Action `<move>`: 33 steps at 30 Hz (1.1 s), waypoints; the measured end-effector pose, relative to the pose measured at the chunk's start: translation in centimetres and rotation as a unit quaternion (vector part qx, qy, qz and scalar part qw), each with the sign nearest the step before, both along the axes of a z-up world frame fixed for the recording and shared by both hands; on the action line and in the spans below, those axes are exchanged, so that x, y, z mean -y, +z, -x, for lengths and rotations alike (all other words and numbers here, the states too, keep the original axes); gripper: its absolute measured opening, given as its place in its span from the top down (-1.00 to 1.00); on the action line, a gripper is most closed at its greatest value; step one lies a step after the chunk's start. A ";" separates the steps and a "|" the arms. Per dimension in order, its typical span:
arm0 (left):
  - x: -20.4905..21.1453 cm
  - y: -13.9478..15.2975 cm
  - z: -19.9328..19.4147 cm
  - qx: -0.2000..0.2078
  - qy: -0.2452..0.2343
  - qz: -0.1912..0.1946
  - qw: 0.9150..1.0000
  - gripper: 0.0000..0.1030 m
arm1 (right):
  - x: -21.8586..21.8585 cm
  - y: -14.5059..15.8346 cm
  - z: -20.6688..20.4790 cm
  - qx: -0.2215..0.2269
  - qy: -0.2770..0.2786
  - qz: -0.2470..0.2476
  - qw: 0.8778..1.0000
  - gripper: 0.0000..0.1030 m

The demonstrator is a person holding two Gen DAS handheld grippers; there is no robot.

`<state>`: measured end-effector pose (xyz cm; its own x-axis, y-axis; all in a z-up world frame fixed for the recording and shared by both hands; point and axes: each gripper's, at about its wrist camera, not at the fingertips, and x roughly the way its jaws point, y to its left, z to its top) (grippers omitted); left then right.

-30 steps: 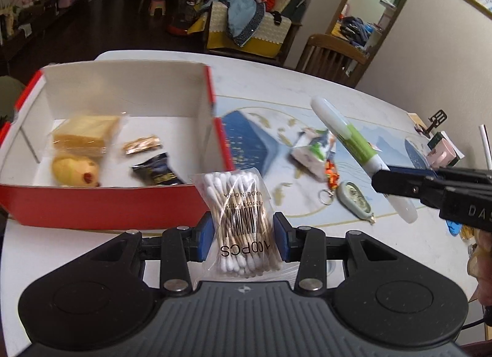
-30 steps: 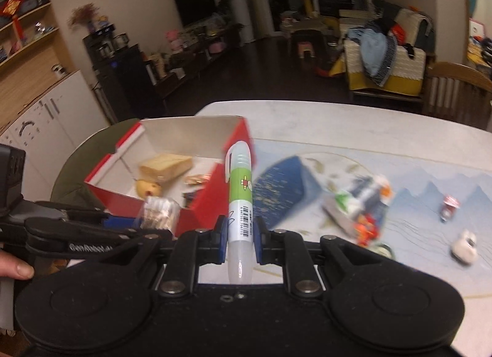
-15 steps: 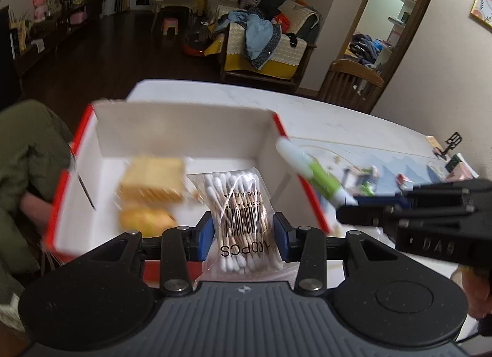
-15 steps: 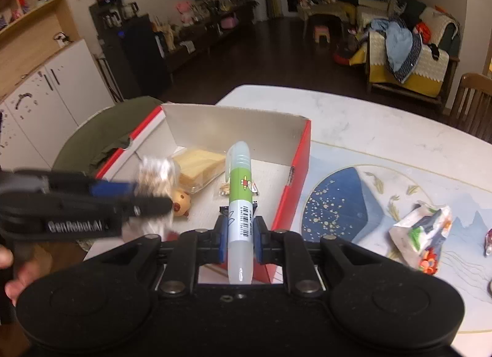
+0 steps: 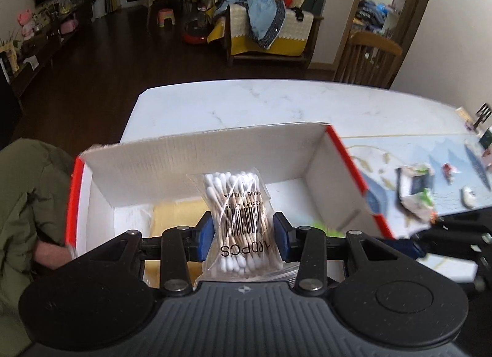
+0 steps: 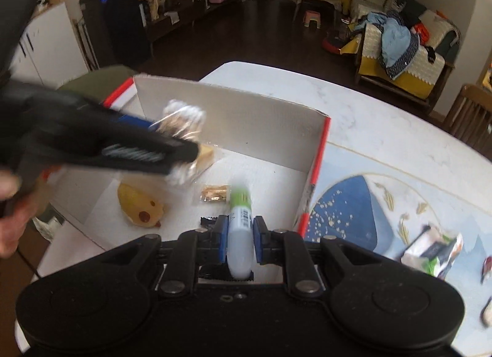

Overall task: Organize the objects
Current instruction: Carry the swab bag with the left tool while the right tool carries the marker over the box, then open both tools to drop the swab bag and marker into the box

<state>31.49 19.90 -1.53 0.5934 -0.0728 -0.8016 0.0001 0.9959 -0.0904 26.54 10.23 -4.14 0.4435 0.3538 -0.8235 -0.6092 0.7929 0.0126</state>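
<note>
One white marble table, cluttered lounge.

Black left gripper, blue-padded jaws, silver pivot screws, ribbed grey housing, matching black right gripper

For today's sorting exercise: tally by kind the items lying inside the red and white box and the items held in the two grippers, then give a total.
Lying in the box:
Wrapped yellow cake: 1
Yellow chick-shaped bun: 1
Gold wrapper: 1
Dark wrapper: 1
Held:
Cotton swab pack, left gripper: 1
Green and white tube, right gripper: 1
Total: 6
</note>
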 end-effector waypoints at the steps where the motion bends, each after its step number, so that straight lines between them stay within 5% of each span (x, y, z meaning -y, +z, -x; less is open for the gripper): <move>1: 0.2 -0.4 -0.7 -0.006 -0.006 -0.009 1.000 0.22 | -0.4 -0.3 0.0 0.005 0.005 0.010 1.000 0.69; 11: 1.9 -3.7 -5.0 -0.056 -0.045 -0.034 0.997 0.22 | -1.9 -2.8 0.4 0.004 0.040 0.050 0.998 0.68; 25: 3.2 -6.3 -5.4 -0.093 -0.060 -0.049 0.993 0.21 | 1.0 -0.8 1.2 0.005 0.043 -0.011 0.999 0.39; 33: 3.8 -6.1 -5.0 -0.088 -0.059 -0.055 0.993 -0.29 | 4.4 0.4 1.7 -0.004 0.025 -0.047 0.999 0.23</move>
